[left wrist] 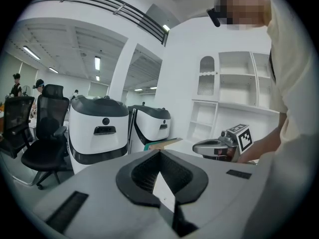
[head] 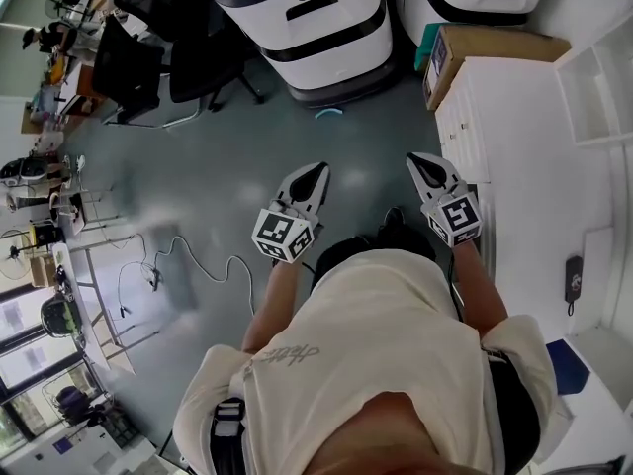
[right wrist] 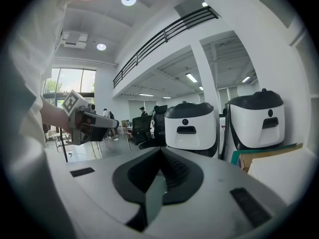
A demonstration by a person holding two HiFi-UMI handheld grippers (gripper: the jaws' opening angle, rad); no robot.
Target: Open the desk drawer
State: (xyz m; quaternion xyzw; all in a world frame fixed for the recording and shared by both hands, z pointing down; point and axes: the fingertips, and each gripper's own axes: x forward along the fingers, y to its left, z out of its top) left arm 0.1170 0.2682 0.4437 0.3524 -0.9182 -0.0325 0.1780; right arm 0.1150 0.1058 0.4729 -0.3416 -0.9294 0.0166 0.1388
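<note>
Left claw (head: 319,169) and right claw (head: 415,160) hang pressed together and empty above a glossy grey floor (head: 198,176); the white desk (head: 524,156), its flat drawer fronts (head: 459,132) closed, stands just beside the right claw; two rounded white-and-black machines (head: 316,28), a cardboard box (head: 495,46) and a black office chair (head: 198,57) crowd the space beyond.

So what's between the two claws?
Just bare grey floor between the tips of the left claw and right claw, both shut; the head view shows it.
</note>
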